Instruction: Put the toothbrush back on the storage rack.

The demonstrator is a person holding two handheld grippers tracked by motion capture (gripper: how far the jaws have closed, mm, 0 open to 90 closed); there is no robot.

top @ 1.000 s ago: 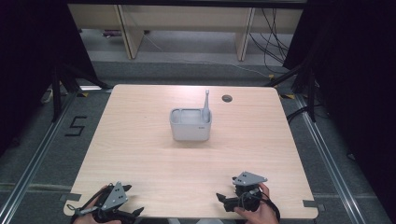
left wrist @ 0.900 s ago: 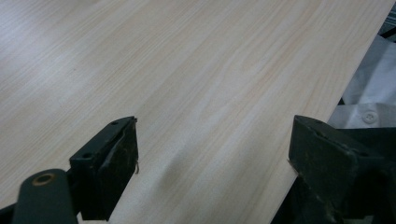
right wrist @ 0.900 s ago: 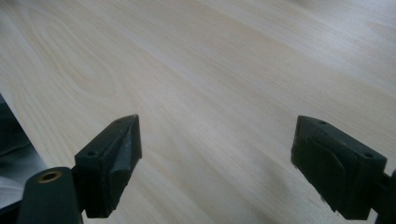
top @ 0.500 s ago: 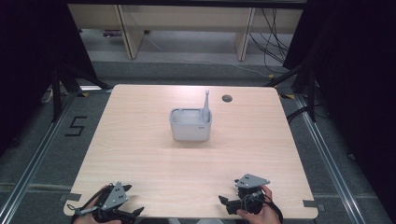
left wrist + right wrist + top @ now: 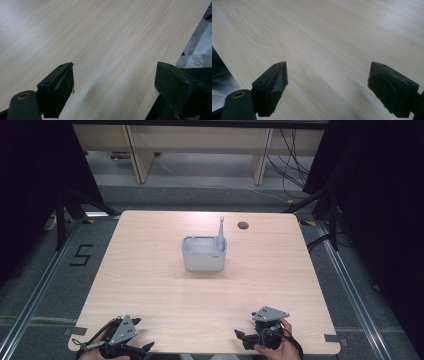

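- My left gripper [image 5: 145,348] sits at the near left edge of the table [image 5: 150,270], jaws spread wide, nothing between them but bare wood.
- My right gripper [image 5: 241,337] sits at the near right edge, jaws likewise wide apart and empty.
- Grey bin [image 5: 203,254] stands mid-table, well apart from both grippers.
- Grey handle [image 5: 220,231] rises upright from the bin's right end.
- Small dark hole [image 5: 243,225] near the far table edge.

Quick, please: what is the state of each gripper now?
Left gripper: open, holding nothing, above the table.
Right gripper: open, holding nothing.
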